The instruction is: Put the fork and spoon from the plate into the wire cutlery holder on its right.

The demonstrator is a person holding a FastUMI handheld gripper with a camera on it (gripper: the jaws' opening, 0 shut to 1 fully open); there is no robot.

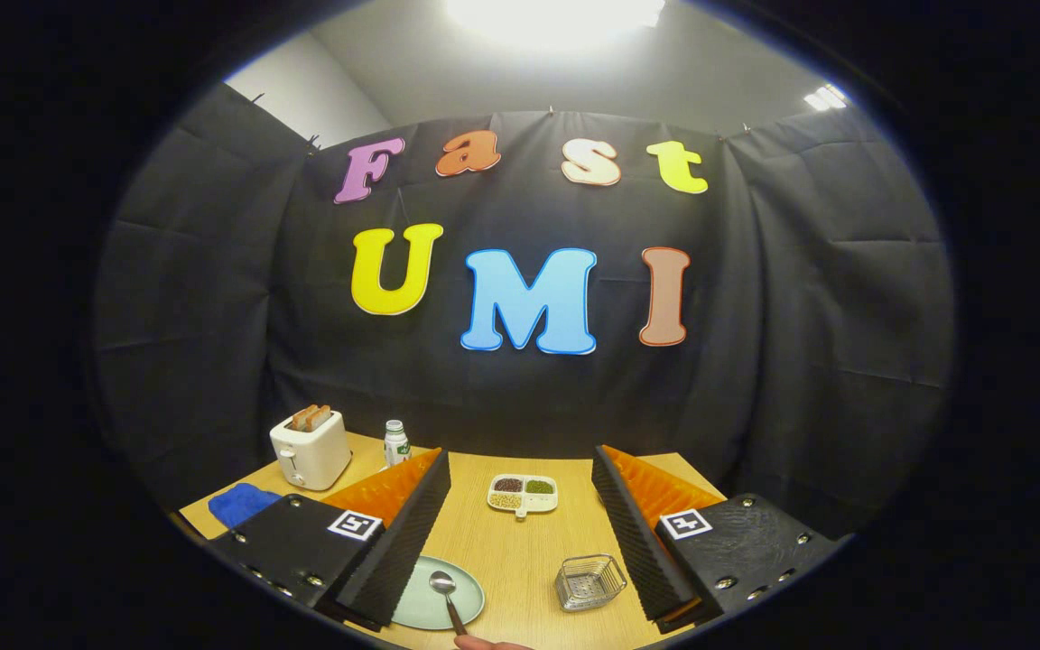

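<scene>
Here the gripper [520, 533] hangs above a wooden surface [520, 560] with its two fingers spread wide apart, nothing held between them. Between the fingers, nearer the left one, a pale green plate [425, 609] lies on the surface, partly hidden behind that finger. A spoon [444, 589] rests on the plate, its bowl toward the middle of the plate and its dark handle running back over the near rim. A fingertip [484, 643] of a person shows just by the end of that handle. I cannot make out a fork on the plate from here. To the right of the plate, just beside the right finger, stands the wire cutlery holder [590, 581], a small square basket, upright and apart from the plate.

Beyond the fingers, further along the surface, sits a white divided dish [523, 494] with grains or beans of different colours in its compartments. Off past the left finger stand a white toaster [310, 449] with slices of bread in its slots, a small white bottle [396, 442] with a green label, and a blue cloth [243, 502] near the toaster.
</scene>
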